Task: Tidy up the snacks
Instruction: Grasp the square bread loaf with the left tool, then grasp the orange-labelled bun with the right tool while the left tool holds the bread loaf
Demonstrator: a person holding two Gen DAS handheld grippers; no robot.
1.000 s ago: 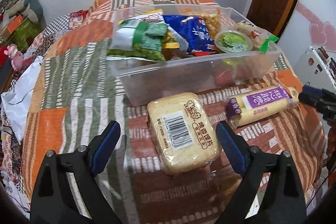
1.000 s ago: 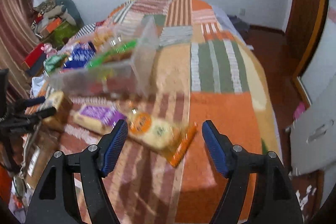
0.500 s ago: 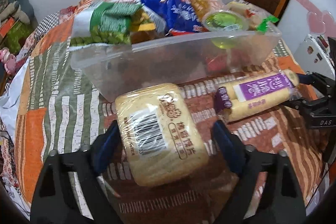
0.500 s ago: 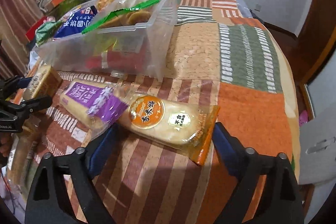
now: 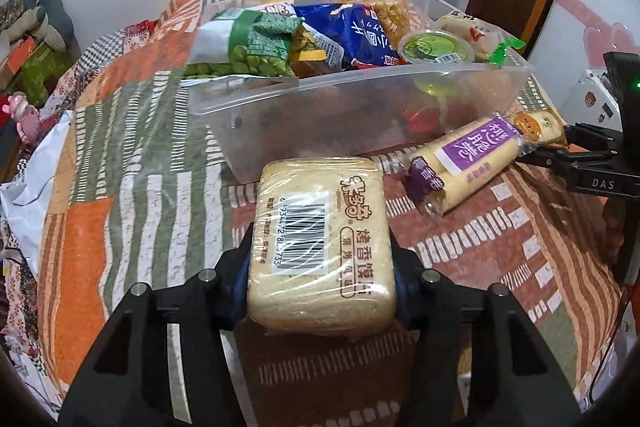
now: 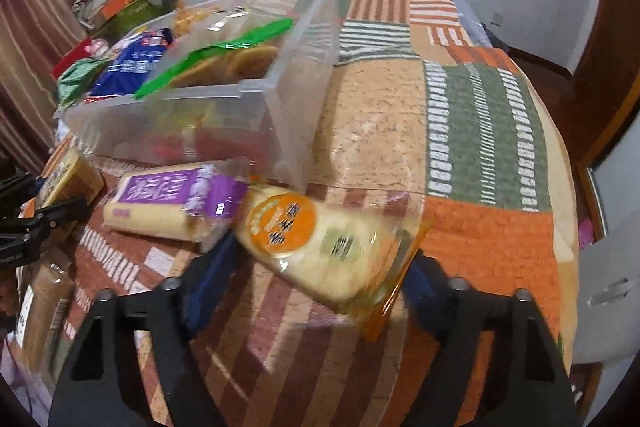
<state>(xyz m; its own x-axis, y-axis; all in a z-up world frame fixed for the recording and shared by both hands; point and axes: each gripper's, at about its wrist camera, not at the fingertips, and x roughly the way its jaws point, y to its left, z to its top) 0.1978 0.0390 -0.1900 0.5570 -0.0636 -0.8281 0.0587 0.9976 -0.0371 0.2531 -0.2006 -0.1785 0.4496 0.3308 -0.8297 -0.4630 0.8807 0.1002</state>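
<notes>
My left tongs (image 5: 322,279) had just closed onto the tan wrapped bread block (image 5: 322,247); my right tongs (image 6: 316,287) closed around the orange-labelled cracker pack (image 6: 320,243).

Bed with patchwork quilt (image 5: 132,131) carries a clear plastic bin (image 5: 360,107), a purple-labelled cracker pack (image 5: 468,159) and a white cloth (image 5: 36,179).

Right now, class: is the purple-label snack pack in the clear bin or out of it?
Out. The purple pack lies on the quilt in front of the bin.
</notes>
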